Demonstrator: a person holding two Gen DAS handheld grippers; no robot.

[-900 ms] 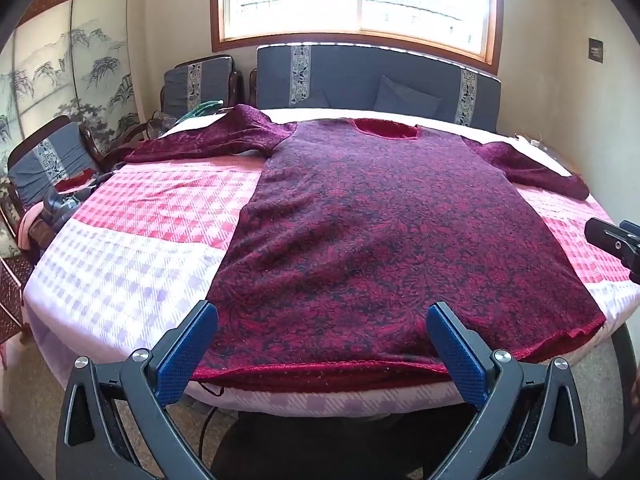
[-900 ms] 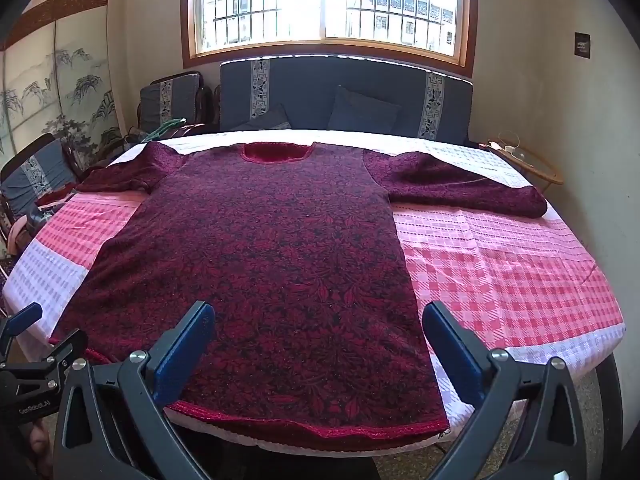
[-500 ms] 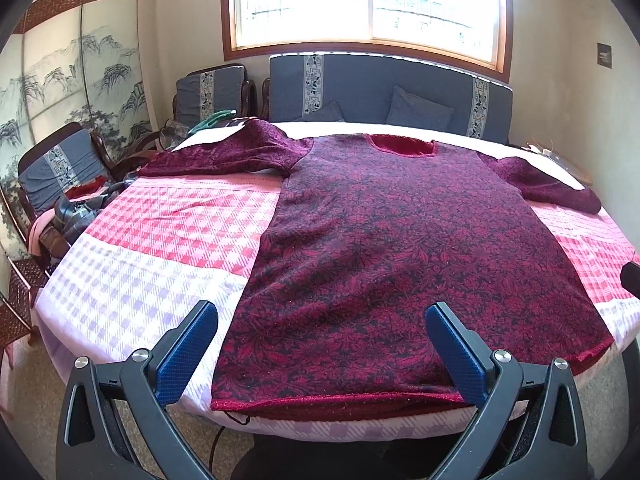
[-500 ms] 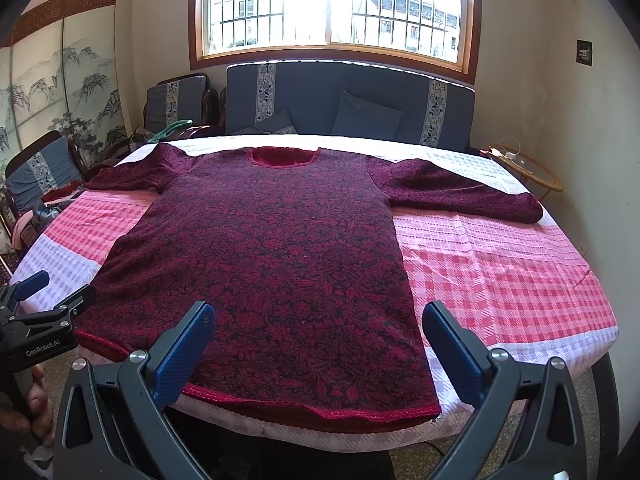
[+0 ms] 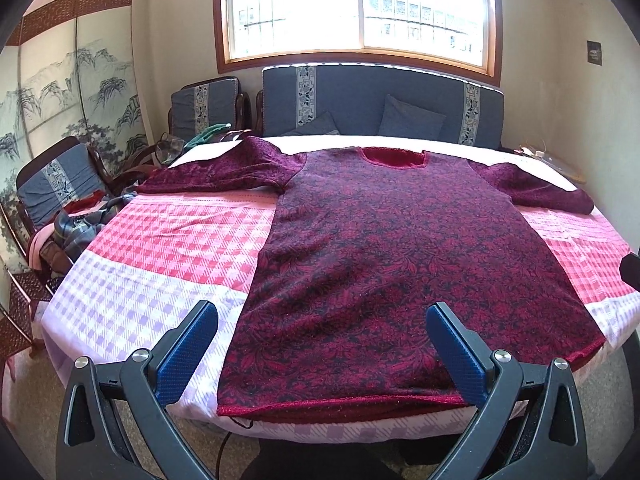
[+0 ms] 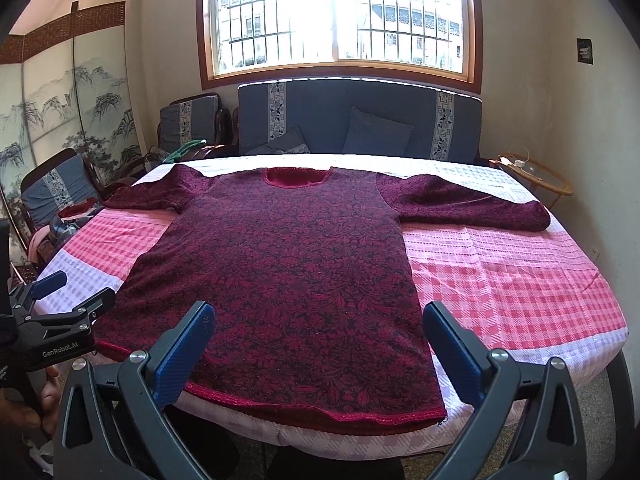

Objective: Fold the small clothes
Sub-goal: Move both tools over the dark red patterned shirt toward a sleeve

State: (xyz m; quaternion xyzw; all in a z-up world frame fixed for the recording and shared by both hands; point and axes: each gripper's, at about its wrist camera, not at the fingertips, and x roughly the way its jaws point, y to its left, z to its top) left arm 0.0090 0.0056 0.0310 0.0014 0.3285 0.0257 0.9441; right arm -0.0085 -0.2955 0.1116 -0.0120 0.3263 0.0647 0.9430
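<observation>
A dark red patterned top (image 5: 392, 264) (image 6: 288, 272) lies flat and face up on the round table, sleeves spread out, neckline toward the window, hem at the near edge. My left gripper (image 5: 322, 344) hovers open above the hem's left part, nothing between its blue pads. My right gripper (image 6: 316, 344) is held open above the hem's right part, also empty. In the right wrist view the left gripper (image 6: 72, 292) shows at the far left, held by a hand (image 6: 24, 412). The right gripper's tip (image 5: 632, 268) peeks in at the left wrist view's right edge.
The table wears a pink, red and lilac checked cloth (image 5: 160, 248) (image 6: 520, 280). Behind it stand a blue cushioned bench (image 6: 360, 124) and chairs (image 5: 52, 184) with piled clothes (image 5: 76, 228). A small round side table (image 6: 536, 176) sits at the back right. A painted screen (image 5: 60, 92) lines the left wall.
Both grippers have drawn back and risen a little from the table edge, so the top looks smaller and more of the cloth shows. The jaws stayed wide.
</observation>
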